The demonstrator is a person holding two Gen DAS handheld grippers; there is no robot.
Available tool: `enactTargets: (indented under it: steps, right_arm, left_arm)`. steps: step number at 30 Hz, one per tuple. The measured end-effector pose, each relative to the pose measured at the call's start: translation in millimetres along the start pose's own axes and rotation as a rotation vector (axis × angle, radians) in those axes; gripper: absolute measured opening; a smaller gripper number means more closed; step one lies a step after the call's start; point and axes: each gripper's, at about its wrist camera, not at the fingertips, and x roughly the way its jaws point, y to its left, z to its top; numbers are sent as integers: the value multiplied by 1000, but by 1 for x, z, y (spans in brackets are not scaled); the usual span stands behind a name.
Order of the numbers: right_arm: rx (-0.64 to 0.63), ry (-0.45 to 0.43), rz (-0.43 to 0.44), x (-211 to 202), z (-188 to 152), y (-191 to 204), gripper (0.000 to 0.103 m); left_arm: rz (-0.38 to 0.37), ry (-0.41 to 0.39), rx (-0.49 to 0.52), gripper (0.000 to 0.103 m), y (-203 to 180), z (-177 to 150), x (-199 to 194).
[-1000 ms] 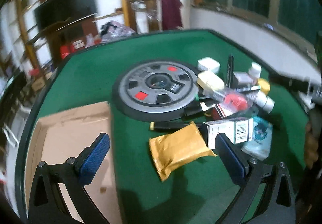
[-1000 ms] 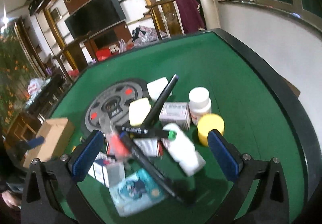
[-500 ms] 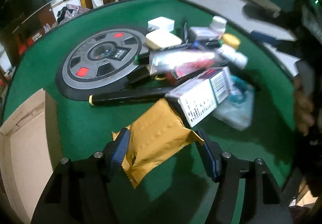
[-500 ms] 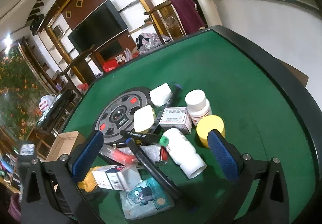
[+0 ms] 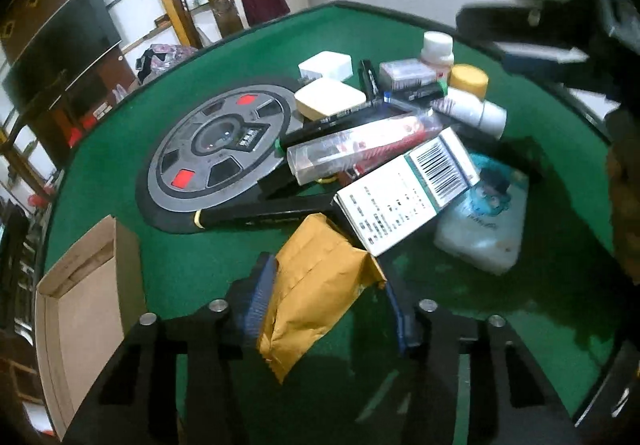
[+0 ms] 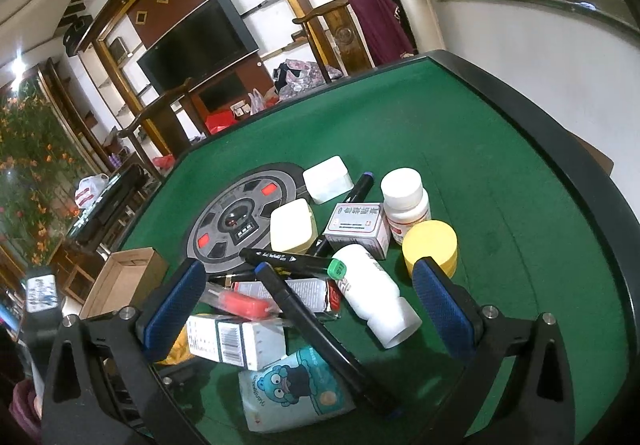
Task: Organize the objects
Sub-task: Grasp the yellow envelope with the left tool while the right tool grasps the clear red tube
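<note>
My left gripper (image 5: 332, 301) is shut on a yellow padded envelope (image 5: 316, 285), its blue pads pressing the crumpled packet from both sides just above the green table (image 5: 208, 257). A white medicine box with a barcode (image 5: 408, 193) leans on the envelope's far end. My right gripper (image 6: 308, 309) is open and empty, hovering over the pile: a lying white bottle (image 6: 376, 301), black markers (image 6: 292, 257), a boxed red item (image 6: 240, 303) and a tissue pack (image 6: 292, 389). The envelope shows only as a yellow corner (image 6: 178, 349) in the right wrist view.
An open cardboard box (image 5: 84, 309) sits at the left of the table, also in the right wrist view (image 6: 120, 281). A round grey disc (image 5: 220, 145) lies in the middle. A yellow-lidded jar (image 6: 430, 245), an upright white bottle (image 6: 404, 201) and white cases (image 6: 328, 179) stand behind.
My left gripper has moved in on the yellow envelope and closed its pads on it. My right gripper has risen slightly and stays open.
</note>
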Motion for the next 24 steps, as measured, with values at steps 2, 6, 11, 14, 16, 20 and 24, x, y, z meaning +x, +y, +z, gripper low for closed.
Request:
enactTargets:
  steps: [2, 6, 11, 14, 16, 20, 24]
  right_arm:
    - [0, 3, 0, 1, -1, 0, 103]
    - [-1, 17, -3, 5, -4, 2, 103]
    - [-24, 23, -30, 8, -9, 7, 103]
    - [-51, 16, -58, 10, -10, 10, 103]
    - [-62, 16, -76, 11, -10, 8, 103]
    - [-49, 23, -69, 9, -10, 8, 103]
    - [-69, 52, -32, 6, -8, 19, 103]
  left_arm:
    - [-7, -21, -29, 37, 2, 1, -8]
    - [-17, -63, -84, 31, 5, -2, -28]
    - [-28, -125, -143, 23, 12, -11, -52]
    - [-58, -173, -189, 20, 21, -20, -68]
    - [-76, -194, -221, 20, 27, -25, -77]
    - [-90, -236, -254, 20, 33, -31, -93]
    - [-85, -264, -275, 20, 41, -34, -104]
